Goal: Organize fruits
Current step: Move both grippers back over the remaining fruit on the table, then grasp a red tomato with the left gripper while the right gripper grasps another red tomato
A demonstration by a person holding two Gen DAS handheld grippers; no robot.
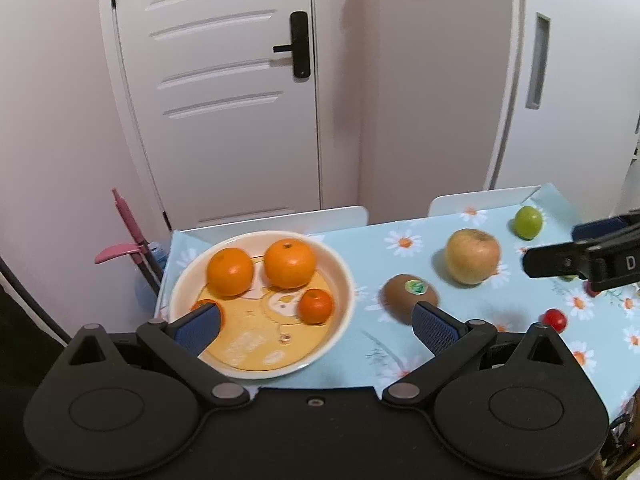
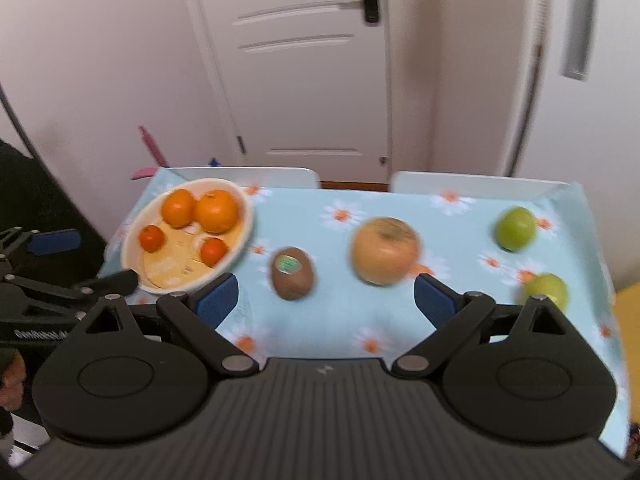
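Observation:
A cream bowl [image 1: 340,276] with a yellow bottom holds several oranges [image 1: 289,263] at the table's left. My left gripper [image 1: 316,326] is open and empty above the bowl's near rim. On the cloth lie a kiwi [image 1: 408,296] with a green sticker, a yellow apple [image 1: 473,256], a green fruit [image 1: 528,222] and a cherry tomato [image 1: 555,319]. My right gripper [image 2: 326,300] is open and empty above the table's near side, with the kiwi [image 2: 292,273] and apple [image 2: 385,251] ahead of it. The bowl [image 2: 132,236] is at its left. Two green fruits [image 2: 515,229] lie at its right.
The table has a light blue daisy cloth [image 2: 344,320]. Two white chair backs [image 1: 280,222] stand at its far edge before a white door [image 1: 224,92]. A pink handled tool [image 1: 128,240] leans at the far left corner. The right gripper's arm [image 1: 580,260] shows at the right.

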